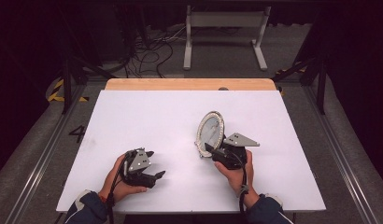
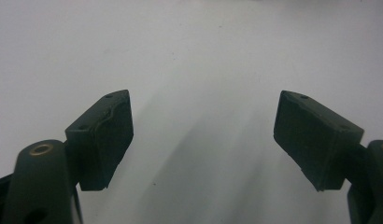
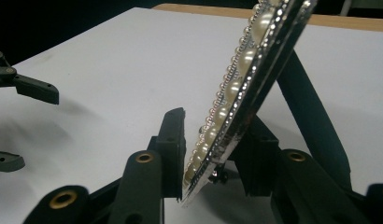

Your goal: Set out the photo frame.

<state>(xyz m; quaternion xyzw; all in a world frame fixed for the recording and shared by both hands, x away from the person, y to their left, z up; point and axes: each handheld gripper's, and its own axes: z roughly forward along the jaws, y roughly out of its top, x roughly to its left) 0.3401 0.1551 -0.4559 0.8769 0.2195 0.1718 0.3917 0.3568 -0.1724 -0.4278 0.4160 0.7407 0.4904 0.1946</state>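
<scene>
Two hands come in from the near edge of the white desk [image 1: 147, 116], each in a dark sleeve with a pale cuff, and we hold one set of tongs in each. Our left hand [image 1: 118, 179] lies low on the desk surface, wrist bent slightly inward, fingers wrapped round the body of the left tongs [image 1: 153, 164], which point across toward the right. In the left gripper view their jaws stand wide apart with nothing but bare desk between them.

Our right hand [image 1: 236, 173] sits a little farther in, forearm angled up and to the left, gripping the right tongs [image 1: 207, 150] so that they point away from us and leftward. Their jaws are closed on the lower edge of an oval mirror [image 1: 210, 129] with a rim of pearls and small sparkling stones. In the right gripper view one pad [image 3: 173, 135] presses against the pearl side of the rim and the other against its back, where a dark stand [image 3: 311, 112] slopes down to the desk. The mirror stands tilted, near the middle of the desk and slightly right of centre.

Beyond it runs a strip of bare wood [image 1: 189, 84] along the far edge of the desk.
</scene>
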